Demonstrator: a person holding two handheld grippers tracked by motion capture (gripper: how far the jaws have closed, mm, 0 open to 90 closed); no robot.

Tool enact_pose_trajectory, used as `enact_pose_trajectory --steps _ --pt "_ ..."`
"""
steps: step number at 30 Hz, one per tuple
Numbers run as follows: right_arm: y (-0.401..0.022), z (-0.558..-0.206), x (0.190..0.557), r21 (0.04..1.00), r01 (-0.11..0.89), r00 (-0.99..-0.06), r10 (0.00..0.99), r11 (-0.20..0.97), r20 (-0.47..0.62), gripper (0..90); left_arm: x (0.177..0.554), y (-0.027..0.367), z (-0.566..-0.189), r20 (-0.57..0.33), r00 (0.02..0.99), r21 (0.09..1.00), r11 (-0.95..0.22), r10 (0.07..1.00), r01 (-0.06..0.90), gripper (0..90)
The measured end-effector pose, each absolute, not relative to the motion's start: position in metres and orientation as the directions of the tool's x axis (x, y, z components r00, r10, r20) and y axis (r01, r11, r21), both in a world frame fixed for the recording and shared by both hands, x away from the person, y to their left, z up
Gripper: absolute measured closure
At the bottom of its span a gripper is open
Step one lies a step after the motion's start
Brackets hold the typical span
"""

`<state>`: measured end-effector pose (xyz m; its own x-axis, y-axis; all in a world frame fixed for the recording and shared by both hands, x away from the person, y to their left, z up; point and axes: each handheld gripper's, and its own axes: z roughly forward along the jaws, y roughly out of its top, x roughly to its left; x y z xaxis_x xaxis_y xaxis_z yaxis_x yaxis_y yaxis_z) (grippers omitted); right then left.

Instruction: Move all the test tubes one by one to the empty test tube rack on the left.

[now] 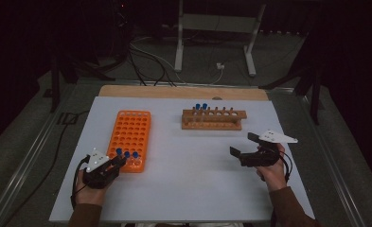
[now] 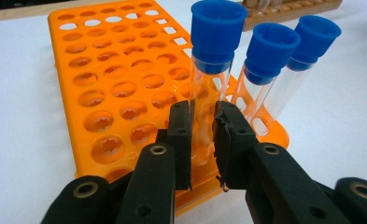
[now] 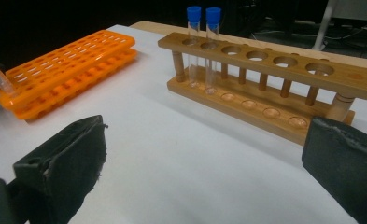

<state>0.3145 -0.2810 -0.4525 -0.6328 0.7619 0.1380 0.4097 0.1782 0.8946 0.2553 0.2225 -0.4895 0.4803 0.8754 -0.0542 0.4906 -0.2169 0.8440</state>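
- Left gripper view: the left gripper (image 2: 202, 140) has its fingers (image 2: 179, 135) closed on the clear body of a blue-capped test tube (image 2: 209, 88), which stands in a hole at the near end of the orange rack (image 2: 106, 93). The pads press on the glass-like wall well below the blue cap (image 2: 217, 30).
- Two more capped tubes (image 2: 265, 70) stand in the same end row, at 2 o'clock from the held one and just beside it.
- High view: the orange rack (image 1: 131, 137) lies at the left of the counter (image 1: 188, 184), with the left gripper (image 1: 115, 163) at its near end, at about 7 o'clock from the counter's centre. The wooden rack (image 1: 214, 120) stands at 12 o'clock, already carrying two blue-capped tubes (image 1: 201, 107) at its left end.
- Right gripper view: the right gripper (image 3: 204, 154) has its fingers (image 3: 74, 158) spread wide with nothing between them, and faces the wooden rack (image 3: 274, 88).
- Handling judgement: the tube is probably light, stiff and thin-walled, so it could crack under a hard squeeze. Its smooth round wall is likely slippery against flat pads.
- Grip point: hold the body in its upper half, below the cap. A grip on the cap alone could pull the cap off.
- Extraction judgement: lift straight along the tube's axis. A sideways pull could bind it in the toothed hole or knock the neighbouring tubes.
- Placement judgement: the wooden rack's free holes are wide, so entry should be easy if the tube stays upright.
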Motion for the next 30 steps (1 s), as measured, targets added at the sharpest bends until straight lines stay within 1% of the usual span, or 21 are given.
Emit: enact_pose_trajectory --steps 3,5,9,11,16,21,26,28,30 --pt "-0.28 -0.454 0.315 0.893 0.412 -0.635 0.76 0.184 0.136 0.3 0.256 0.222 -0.493 -0.05 0.48 0.826 -0.234 0.876 0.513 78.7" --pt "-0.279 -0.455 0.315 0.89 0.416 -0.636 0.76 0.186 0.139 0.3 0.256 0.22 -0.493 -0.037 0.482 0.824 -0.246 0.875 0.51 78.7" --pt "-0.279 -0.455 0.314 0.889 0.416 -0.637 0.759 0.189 0.137 0.2 0.256 0.221 -0.493 -0.041 0.482 0.824 -0.243 0.875 0.512 78.5" --pt "-0.279 -0.454 0.314 0.89 0.415 -0.637 0.759 0.188 0.136 0.3 0.255 0.222 -0.493 -0.054 0.48 0.825 -0.231 0.876 0.515 77.9" --pt "-0.28 -0.454 0.314 0.891 0.416 -0.633 0.761 0.183 0.14 0.3 0.255 0.229 -0.493 -0.133 0.484 0.828 -0.171 0.865 0.534 74.4" --pt "-0.28 -0.454 0.315 0.892 0.414 -0.635 0.76 0.182 0.14 0.2 0.249 0.236 -0.486 -0.177 0.499 0.852 -0.121 0.848 0.509 68.5" --pt "-0.278 -0.455 0.315 0.89 0.421 -0.641 0.751 0.173 0.157 0.3 0.242 0.246 -0.478 -0.194 0.512 0.884 -0.077 0.837 0.461 58.9" --pt "-0.278 -0.454 0.315 0.89 0.431 -0.646 0.739 0.147 0.191 0.3 0.24 0.247 -0.475 -0.184 0.505 0.894 -0.07 0.843 0.443 50.9" --pt "-0.278 -0.453 0.316 0.892 0.43 -0.645 0.739 0.141 0.194 0.3 0.239 0.248 -0.472 -0.17 0.499 0.905 -0.065 0.85 0.419 44.9"
